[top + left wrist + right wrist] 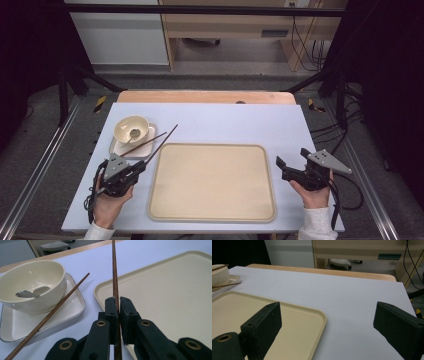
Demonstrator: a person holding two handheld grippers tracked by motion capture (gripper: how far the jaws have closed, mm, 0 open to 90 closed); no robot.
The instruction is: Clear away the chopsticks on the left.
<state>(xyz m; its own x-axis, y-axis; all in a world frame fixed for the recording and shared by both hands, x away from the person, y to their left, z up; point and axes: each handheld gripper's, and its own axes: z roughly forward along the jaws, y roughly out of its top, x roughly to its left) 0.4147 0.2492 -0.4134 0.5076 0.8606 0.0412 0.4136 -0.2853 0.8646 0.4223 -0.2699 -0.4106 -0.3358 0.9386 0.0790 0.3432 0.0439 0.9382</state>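
My left gripper is shut on a brown wooden chopstick that points away past the beige tray's left edge. A second chopstick rests across a small white dish. On that dish stands a cream bowl with a metal spoon inside. My right gripper is open, with nothing between its jaws, beside the tray's right edge.
A light blue mat covers the wooden table. Black frame posts stand at both sides, and cables lie on the floor at the right.
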